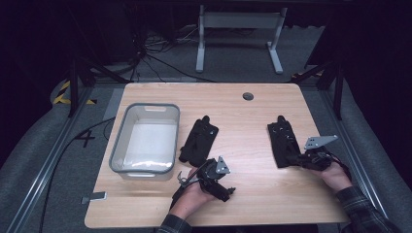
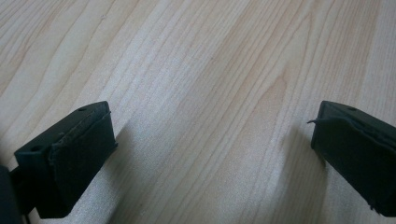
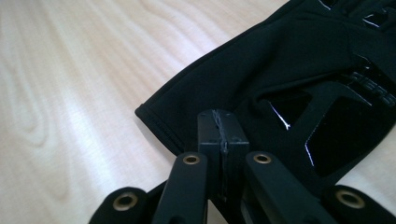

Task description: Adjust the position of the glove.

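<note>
Two black gloves are laid on the table, long axes running away from the person. The right glove is nearer the right gripper, whose jaws are pressed together at its cuff; whether fabric is pinched cannot be told. The left gripper is spread wide over bare wood, empty, beside the left glove.

Two black gloves lie flat on a pale wooden worktop, well apart. One glove sits left of centre, just beside a grey plastic bin, fingers pointing away and tilted slightly right. The other glove lies toward the right side, fingers pointing away. Its cuff edge is hemmed, and glossy black patches with lettering mark its back.
</note>
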